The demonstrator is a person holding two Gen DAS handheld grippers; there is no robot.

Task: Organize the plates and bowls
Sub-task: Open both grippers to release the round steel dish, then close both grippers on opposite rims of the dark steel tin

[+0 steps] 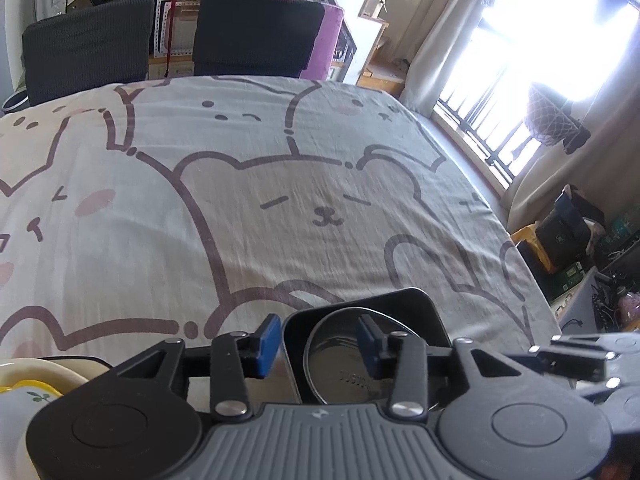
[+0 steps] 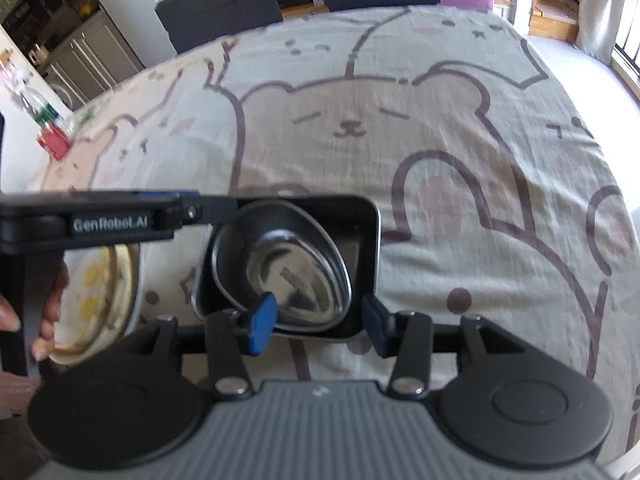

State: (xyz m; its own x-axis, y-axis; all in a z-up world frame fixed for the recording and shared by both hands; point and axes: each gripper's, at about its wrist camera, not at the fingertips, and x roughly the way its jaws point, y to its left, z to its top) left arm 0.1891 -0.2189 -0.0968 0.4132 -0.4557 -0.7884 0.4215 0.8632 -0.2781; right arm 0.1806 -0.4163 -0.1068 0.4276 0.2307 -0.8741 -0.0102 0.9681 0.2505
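A: On the bear-print tablecloth (image 2: 460, 128), a steel bowl (image 2: 288, 268) is sitting inside a black square plate (image 2: 370, 216); both the left gripper (image 1: 318, 344) and right gripper (image 2: 320, 326) are standing spread, pinching nothing.

B: The risk is that a blue fingertip (image 2: 262, 324) is overlapping the bowl's rim; withdrawing carelessly could be tipping it, nudging the cream plate (image 2: 120, 280) beside.

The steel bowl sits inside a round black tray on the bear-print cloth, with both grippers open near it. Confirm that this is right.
One detail is wrong: the black tray is rectangular with rounded corners, not round, as the right wrist view shows. The rest holds: the steel bowl sits inside it on the bear-print cloth, with the right gripper and left gripper open near it.
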